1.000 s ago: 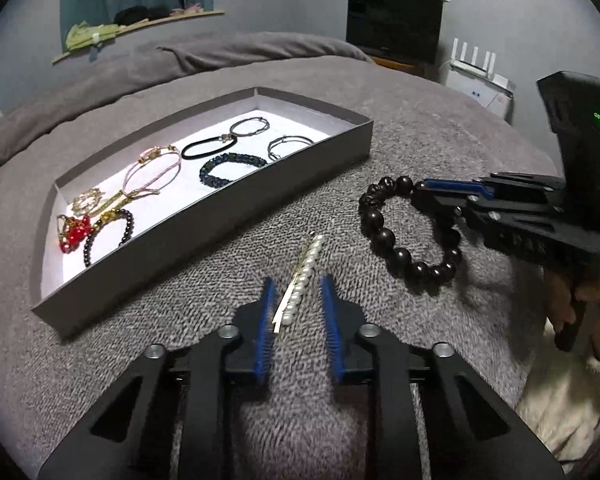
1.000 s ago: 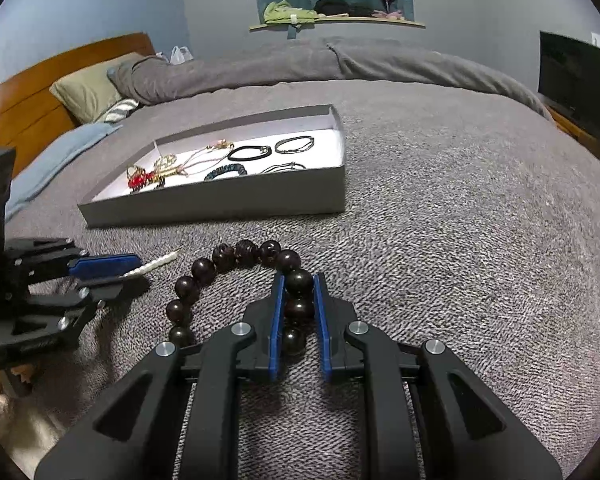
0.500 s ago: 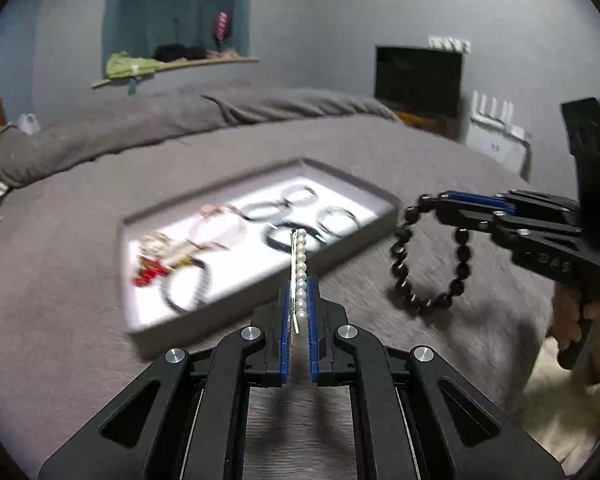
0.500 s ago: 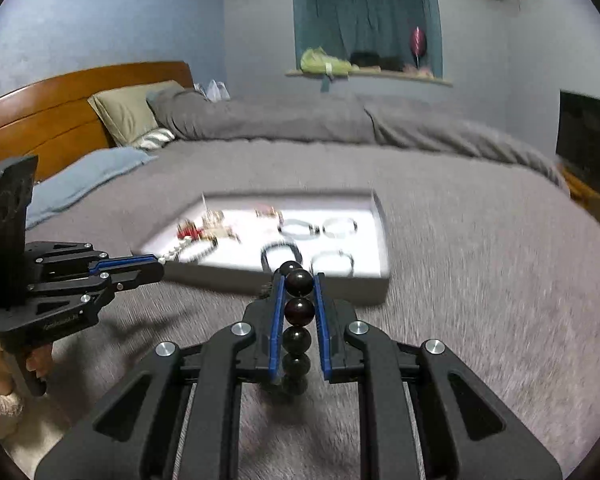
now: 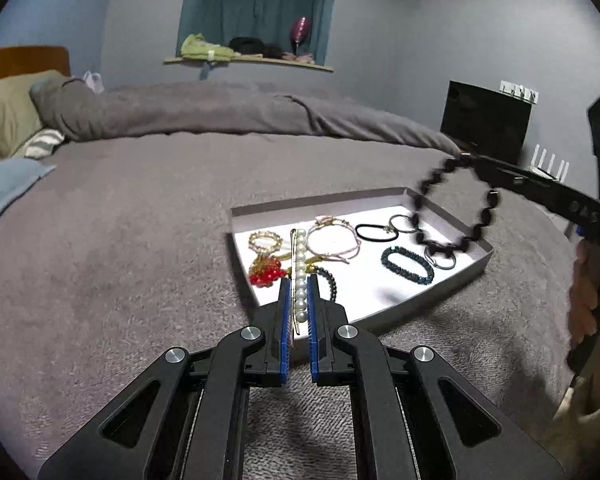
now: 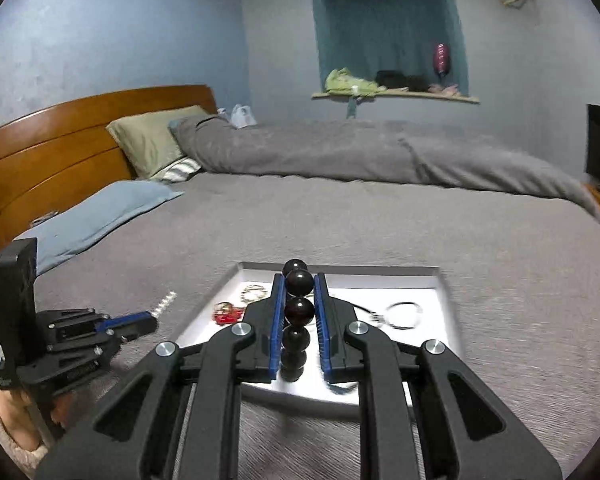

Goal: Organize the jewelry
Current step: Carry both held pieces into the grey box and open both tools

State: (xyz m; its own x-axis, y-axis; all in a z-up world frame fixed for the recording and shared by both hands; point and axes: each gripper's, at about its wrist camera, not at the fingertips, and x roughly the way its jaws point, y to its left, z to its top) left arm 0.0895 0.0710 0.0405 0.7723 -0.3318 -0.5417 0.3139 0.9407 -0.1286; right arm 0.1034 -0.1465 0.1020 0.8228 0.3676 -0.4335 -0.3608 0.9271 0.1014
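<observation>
My left gripper [image 5: 299,280] is shut on a pearl hair clip [image 5: 299,276] and holds it above the near left corner of the grey jewelry box [image 5: 448,296]. My right gripper [image 6: 299,280] is shut on a dark wooden bead bracelet [image 6: 299,308]. The bracelet [image 5: 456,208] hangs in the air over the box's right end in the left wrist view. The box [image 6: 446,304] holds several bracelets, hair ties and a red charm [image 5: 265,273]. The left gripper [image 6: 140,322] shows at the left of the right wrist view.
The box sits on a grey bedspread [image 5: 120,220]. Pillows [image 6: 152,140] and a wooden headboard [image 6: 56,152] are at the far left. A folded grey duvet [image 6: 340,152] lies along the back. A black TV [image 5: 486,120] stands at the right.
Both grippers have lifted their items off the bedspread and carried them over the box. The left gripper closed on the pearl clip a second ago.
</observation>
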